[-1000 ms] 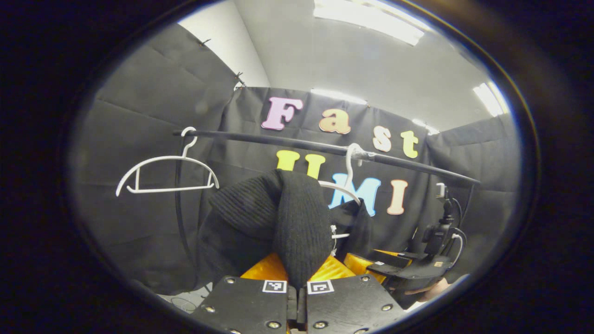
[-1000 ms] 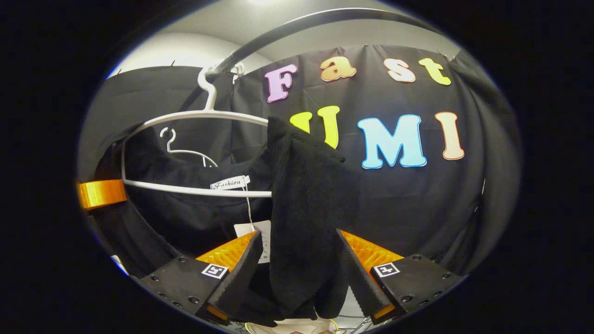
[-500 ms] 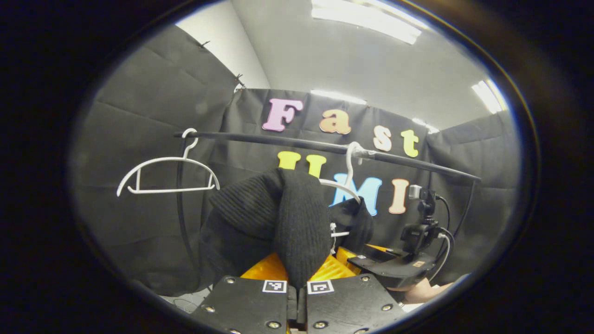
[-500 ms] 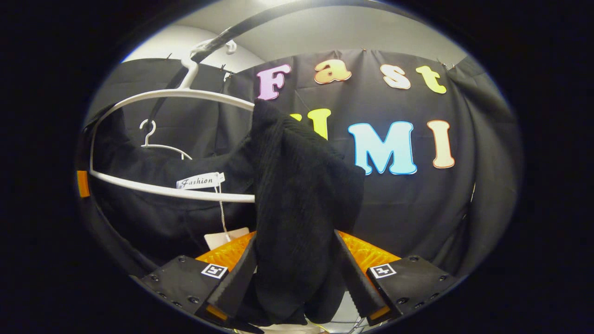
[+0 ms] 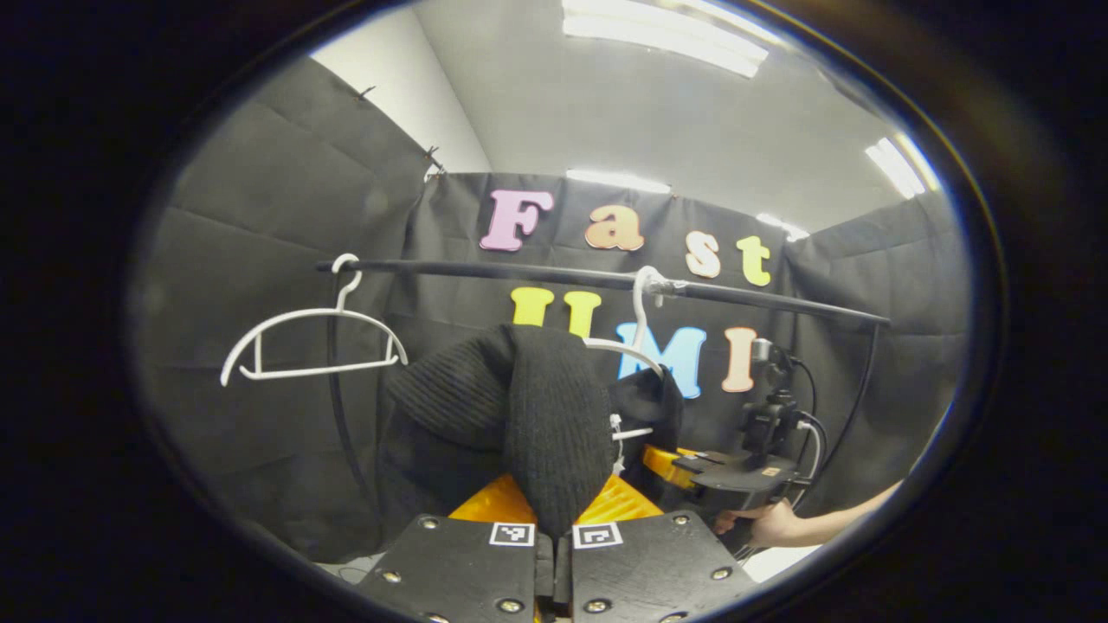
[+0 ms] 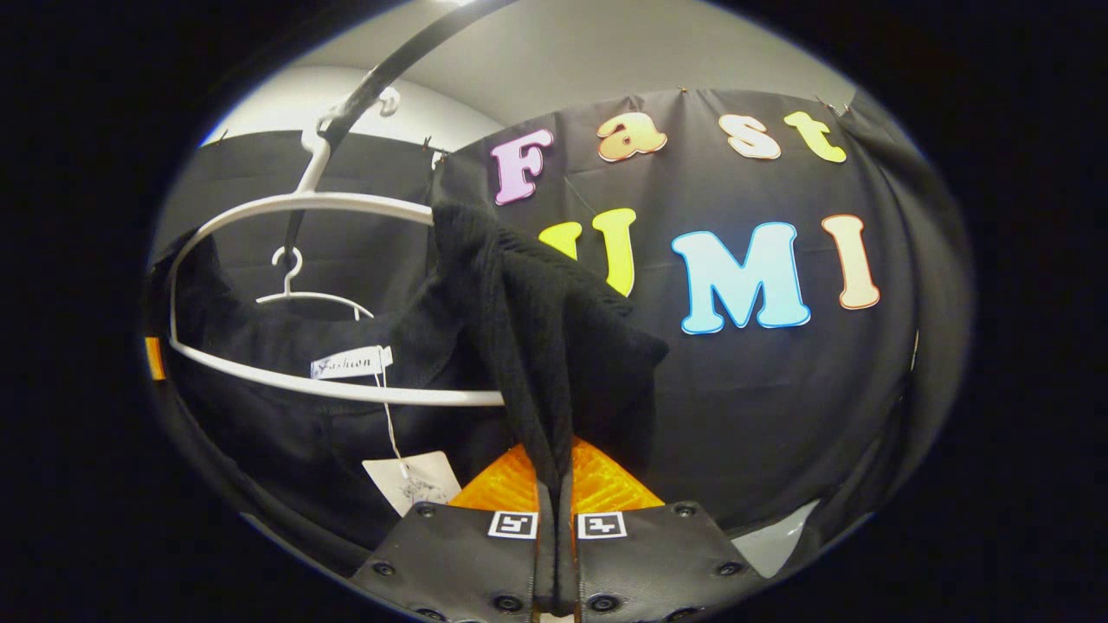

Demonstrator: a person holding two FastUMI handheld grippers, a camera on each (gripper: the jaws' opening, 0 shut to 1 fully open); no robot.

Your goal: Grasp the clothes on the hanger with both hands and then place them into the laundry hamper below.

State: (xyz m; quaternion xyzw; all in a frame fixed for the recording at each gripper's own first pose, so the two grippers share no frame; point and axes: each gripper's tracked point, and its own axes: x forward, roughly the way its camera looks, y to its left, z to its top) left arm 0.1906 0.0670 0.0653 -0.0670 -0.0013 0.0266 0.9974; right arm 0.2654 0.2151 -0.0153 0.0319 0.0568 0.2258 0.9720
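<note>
With the left gripper (image 5: 554, 528) and right gripper (image 6: 556, 510) each pinching the black sweater (image 6: 554, 346) draped on its white hanger (image 6: 294, 208), a sideways tug could snag it there.

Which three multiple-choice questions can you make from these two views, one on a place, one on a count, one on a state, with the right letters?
1. Where does the empty hanger hang?
A. On the rail
B. On the wall
C. On the floor

2. How many white hangers are on the rail?
A. One
B. Two
C. Four

3. How is the right gripper?
A. Wide open
B. Shut on nothing
C. Shut on the black garment

Key: 1 A, its hook sits over the rail; 2 B, one empty, one hanger carrying the garment; 3 C, both fingers pinch the fabric.
</note>
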